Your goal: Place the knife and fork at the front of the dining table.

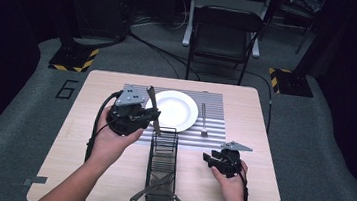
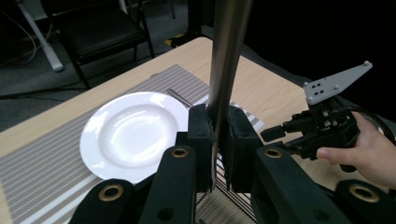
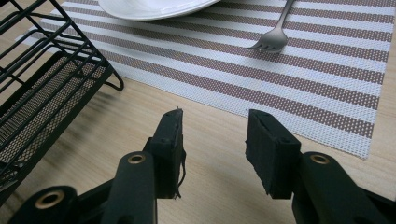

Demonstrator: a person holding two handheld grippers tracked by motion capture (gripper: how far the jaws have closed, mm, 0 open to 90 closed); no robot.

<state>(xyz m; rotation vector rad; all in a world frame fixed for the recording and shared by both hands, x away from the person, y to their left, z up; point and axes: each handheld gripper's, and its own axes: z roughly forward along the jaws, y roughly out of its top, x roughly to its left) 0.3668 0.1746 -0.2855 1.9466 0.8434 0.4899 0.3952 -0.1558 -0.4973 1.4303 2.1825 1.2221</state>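
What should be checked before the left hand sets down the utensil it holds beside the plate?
1. Left tongs shut on the knife: ok.
2. Knife lifted out of the rack: ok.
3. Placemat bare on the plate's left: cannot tell, hidden by the left hand.
4. Fork already on the mat, right of the plate: ok.
5. Right tongs open, holding nothing, away from the path: ok.

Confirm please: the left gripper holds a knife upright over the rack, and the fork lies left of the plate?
Not quite. The fork lies right of the plate, as the high view shows. The left gripper does hold the knife upright over the rack.
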